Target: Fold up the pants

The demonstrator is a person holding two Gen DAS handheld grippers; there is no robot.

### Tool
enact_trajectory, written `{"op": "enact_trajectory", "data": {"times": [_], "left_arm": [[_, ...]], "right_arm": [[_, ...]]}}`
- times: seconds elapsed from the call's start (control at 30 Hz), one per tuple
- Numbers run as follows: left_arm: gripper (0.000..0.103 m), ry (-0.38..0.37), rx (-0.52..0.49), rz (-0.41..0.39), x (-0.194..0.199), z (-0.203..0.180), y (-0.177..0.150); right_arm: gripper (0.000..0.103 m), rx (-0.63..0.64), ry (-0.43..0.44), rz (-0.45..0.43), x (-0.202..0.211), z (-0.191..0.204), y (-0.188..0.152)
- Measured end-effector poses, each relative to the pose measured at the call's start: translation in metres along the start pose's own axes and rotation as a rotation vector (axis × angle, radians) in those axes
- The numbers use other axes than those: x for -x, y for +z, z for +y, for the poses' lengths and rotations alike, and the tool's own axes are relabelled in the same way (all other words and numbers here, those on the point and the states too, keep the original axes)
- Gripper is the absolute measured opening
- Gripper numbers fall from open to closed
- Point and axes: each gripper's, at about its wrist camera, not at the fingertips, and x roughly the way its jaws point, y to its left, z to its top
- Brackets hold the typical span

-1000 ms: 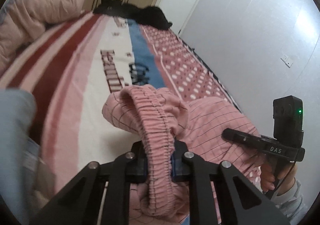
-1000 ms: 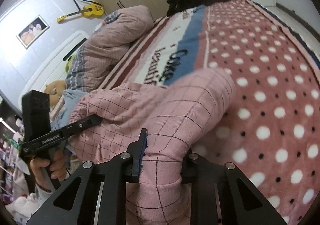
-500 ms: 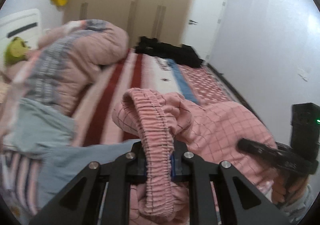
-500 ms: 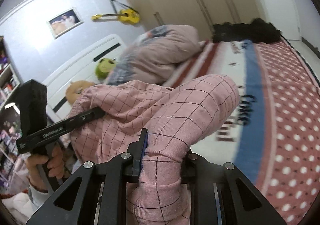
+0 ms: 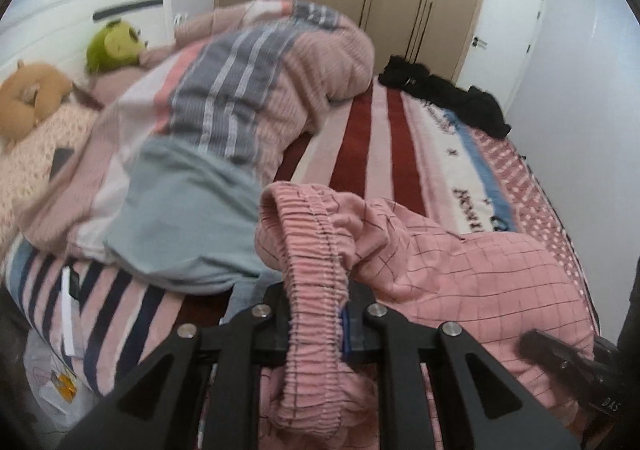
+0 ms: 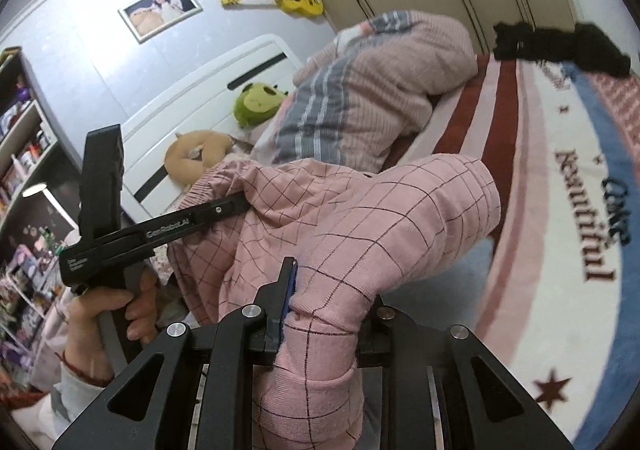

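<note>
Pink checked pants (image 5: 472,274) hang in the air between my two grippers, above the bed. My left gripper (image 5: 320,314) is shut on the ribbed elastic waistband (image 5: 308,258), which loops up and over its jaws. My right gripper (image 6: 324,310) is shut on a leg cuff (image 6: 320,378) of the pants (image 6: 360,218), and the cloth bulges forward from the jaws. In the right wrist view a hand (image 6: 108,314) holds the left gripper's handle at the far left, with its arm buried in the pants' waist end.
A bed (image 5: 384,138) with a striped and dotted blanket lies ahead. A rolled pink and grey quilt (image 5: 248,90) and light blue cloth (image 5: 180,226) lie at its left. Black clothes (image 5: 444,90) sit at the far end. Plush toys (image 5: 116,46) rest by the headboard; shelves (image 6: 24,170) stand left.
Both grippers have swung left and up with the pants held. The view has turned from the foot of the bed toward the quilt, headboard and wardrobe. Both grips are unchanged.
</note>
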Motion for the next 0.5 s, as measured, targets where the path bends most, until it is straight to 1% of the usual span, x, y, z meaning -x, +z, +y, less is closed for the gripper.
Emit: {"op": "enact_trajectory", "data": {"times": [0.07, 0.1, 0.13, 0.2, 0.27, 0.3, 0.33, 0.37, 0.4, 0.43, 0.47, 0.5], "left_arm": [[0.012, -0.019, 0.002, 0.035, -0.021, 0.009, -0.011], [0.013, -0.032, 0.009, 0.055, -0.032, 0.015, -0.017], [0.013, -0.029, 0.009, 0.066, -0.038, 0.017, -0.023], [0.021, 0.005, 0.011, 0.091, -0.053, 0.025, -0.03], [0.035, 0.026, 0.021, 0.086, -0.057, 0.03, -0.034], [0.036, 0.028, 0.028, 0.079, -0.057, 0.032, -0.036], [0.037, 0.024, 0.026, 0.077, -0.057, 0.032, -0.036], [0.042, 0.026, 0.02, 0.076, -0.056, 0.032, -0.036], [0.046, 0.037, 0.013, 0.073, -0.055, 0.033, -0.036], [0.054, 0.068, -0.001, 0.064, -0.05, 0.032, -0.035], [0.057, 0.092, -0.013, 0.053, -0.046, 0.034, -0.034], [0.057, 0.106, -0.017, 0.043, -0.042, 0.036, -0.033]], "right_arm": [[0.016, 0.015, -0.027, 0.005, -0.008, -0.003, -0.008], [0.016, 0.018, -0.042, 0.017, -0.015, -0.009, -0.013], [0.016, 0.011, -0.048, 0.036, -0.021, -0.013, -0.018], [0.016, -0.015, -0.056, 0.071, -0.031, -0.024, -0.029], [0.017, -0.004, -0.08, 0.1, -0.041, -0.03, -0.037], [0.019, 0.012, -0.096, 0.098, -0.043, -0.033, -0.04], [0.024, 0.025, -0.104, 0.094, -0.044, -0.034, -0.042], [0.029, 0.041, -0.106, 0.09, -0.043, -0.036, -0.043], [0.032, 0.058, -0.106, 0.09, -0.042, -0.037, -0.043], [0.038, 0.065, -0.109, 0.091, -0.041, -0.039, -0.043], [0.042, 0.071, -0.112, 0.09, -0.038, -0.041, -0.042], [0.044, 0.079, -0.115, 0.088, -0.033, -0.043, -0.04]]}}
